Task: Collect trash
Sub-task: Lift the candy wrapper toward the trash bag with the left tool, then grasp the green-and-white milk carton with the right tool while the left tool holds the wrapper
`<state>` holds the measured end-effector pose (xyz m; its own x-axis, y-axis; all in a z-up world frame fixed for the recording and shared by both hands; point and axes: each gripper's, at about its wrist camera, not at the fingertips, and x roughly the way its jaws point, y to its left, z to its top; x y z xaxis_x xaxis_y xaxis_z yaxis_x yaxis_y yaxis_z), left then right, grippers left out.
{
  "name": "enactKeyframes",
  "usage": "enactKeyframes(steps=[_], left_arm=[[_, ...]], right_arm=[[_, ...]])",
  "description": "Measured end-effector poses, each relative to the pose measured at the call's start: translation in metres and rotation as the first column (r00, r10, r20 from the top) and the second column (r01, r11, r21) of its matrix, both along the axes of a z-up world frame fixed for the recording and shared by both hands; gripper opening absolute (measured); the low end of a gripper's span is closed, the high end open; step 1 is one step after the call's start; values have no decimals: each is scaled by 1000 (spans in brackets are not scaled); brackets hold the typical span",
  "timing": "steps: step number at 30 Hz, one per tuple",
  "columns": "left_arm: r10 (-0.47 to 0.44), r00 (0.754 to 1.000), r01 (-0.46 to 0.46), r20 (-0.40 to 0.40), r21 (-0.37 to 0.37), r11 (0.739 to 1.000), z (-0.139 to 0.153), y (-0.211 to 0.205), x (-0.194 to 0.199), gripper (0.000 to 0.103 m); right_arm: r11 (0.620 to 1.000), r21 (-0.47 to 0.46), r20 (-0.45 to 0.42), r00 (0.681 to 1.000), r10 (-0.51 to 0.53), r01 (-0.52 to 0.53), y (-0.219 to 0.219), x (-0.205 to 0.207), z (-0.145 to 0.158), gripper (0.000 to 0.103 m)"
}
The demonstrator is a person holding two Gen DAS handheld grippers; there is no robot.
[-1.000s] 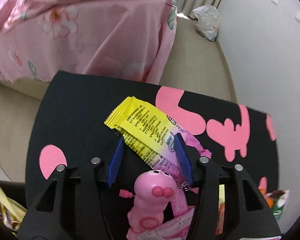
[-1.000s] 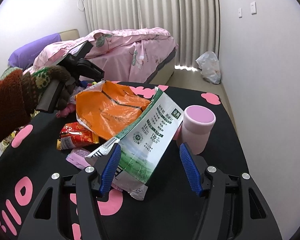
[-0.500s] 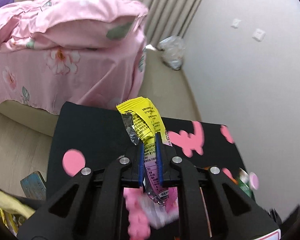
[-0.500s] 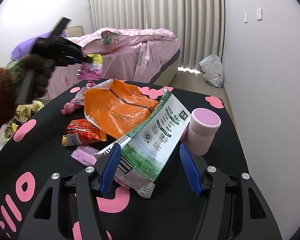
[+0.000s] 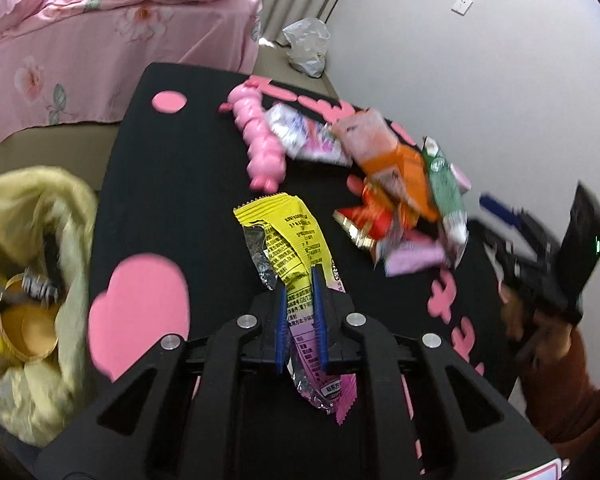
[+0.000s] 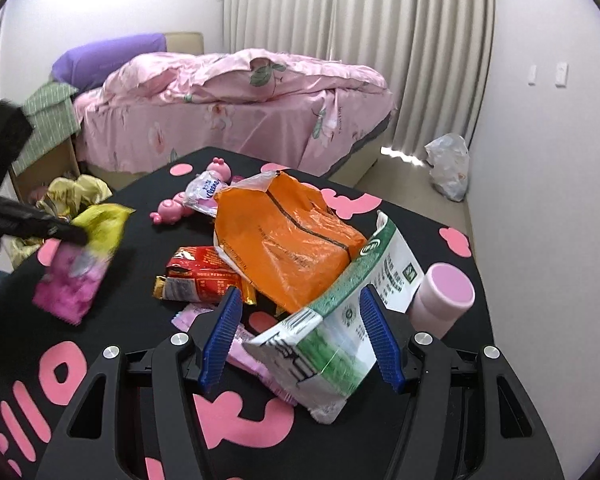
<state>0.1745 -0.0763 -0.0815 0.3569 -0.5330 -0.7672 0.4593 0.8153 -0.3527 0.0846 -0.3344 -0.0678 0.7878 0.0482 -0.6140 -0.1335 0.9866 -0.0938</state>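
Observation:
My left gripper is shut on a yellow and pink wrapper and holds it above the black table; it also shows at the left of the right wrist view. A yellow trash bag with rubbish in it stands open beside the table's left edge. My right gripper is open, its fingers on either side of a green and white packet. Behind that packet lie an orange bag and a red wrapper.
On the black table with pink shapes stand a pink cup at the right, a pink toy and a tissue pack further back. A pink bed lies beyond. A white plastic bag sits on the floor.
My left gripper closed on the yellow and pink wrapper, lifted it off the table and swung it left toward the yellow bag. My right gripper stayed open around the green packet.

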Motion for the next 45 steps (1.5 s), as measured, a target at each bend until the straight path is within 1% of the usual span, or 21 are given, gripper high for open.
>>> enactKeyframes(steps=[3,6,9,10,11,12,17,21,23,25,26,28,29,30,32,34,35,37,39,40,45], left_arm=[[11,1000,-11,6,-20,1000,-1,9,-13,11],[46,999,-45,13,-47,998,-4,16,-18,13],[81,997,-80,13,-65,995,-7,19,-20,13],[82,996,-81,16,-62,995,-6,19,-19,14],[83,996,-81,21,-58,995,-6,20,-20,14],[80,996,-78,25,-58,995,-6,21,-22,14],[82,997,-81,14,-67,994,-8,25,-22,14],[83,997,-82,11,-63,995,-9,23,-21,14],[80,997,-79,17,-60,995,-9,21,-22,14],[79,997,-78,19,-58,995,-9,20,-23,14],[80,997,-79,18,-58,995,-10,20,-23,14],[83,996,-82,15,-61,995,-10,20,-22,14],[85,996,-84,13,-64,994,-10,20,-22,14],[88,996,-87,11,-66,994,-10,20,-21,14],[92,996,-91,13,-66,994,-9,20,-21,14],[90,996,-89,15,-66,994,-8,21,-23,14],[90,996,-89,14,-66,994,-8,21,-23,14],[92,996,-91,9,-68,994,-9,23,-23,14],[93,996,-92,1,-69,993,-10,23,-22,14],[92,996,-92,-2,-71,993,-11,23,-22,14],[92,996,-93,-14,-72,993,-14,23,-20,14]], right_arm=[[997,18,-3,998,-69,69,-13,6,3,58],[976,127,-70,983,-168,176,-40,25,-10,58],[950,224,-127,973,-191,215,-52,38,-27,57],[947,236,-137,972,-190,218,-51,40,-31,55],[950,229,-133,973,-187,213,-47,41,-32,49],[956,221,-138,977,-165,193,-42,41,-32,46],[990,134,-152,988,-21,41,-1,22,-30,46],[994,108,-213,976,45,-22,6,1,-29,46],[999,38,-231,973,13,-4,3,-11,-27,46],[998,-50,-194,980,-53,44,-1,-22,-22,46],[996,-46,-166,983,-77,70,-6,-25,-17,46],[988,72,-120,985,-127,137,-24,-27,-6,46],[972,157,-113,981,-160,177,-35,-24,-3,46],[943,241,-119,972,-205,229,-47,-18,-2,47],[899,308,-136,950,-282,311,-60,-5,-5,54],[867,332,-147,928,-343,373,-67,10,-12,54],[857,343,-162,923,-349,384,-69,18,-16,54],[843,361,-211,916,-342,398,-70,34,-28,54],[826,411,-247,919,-306,385,-69,47,-34,54],[827,423,-254,924,-285,371,-67,51,-35,54],[877,436,-261,961,-93,203,-36,56,-34,54]])
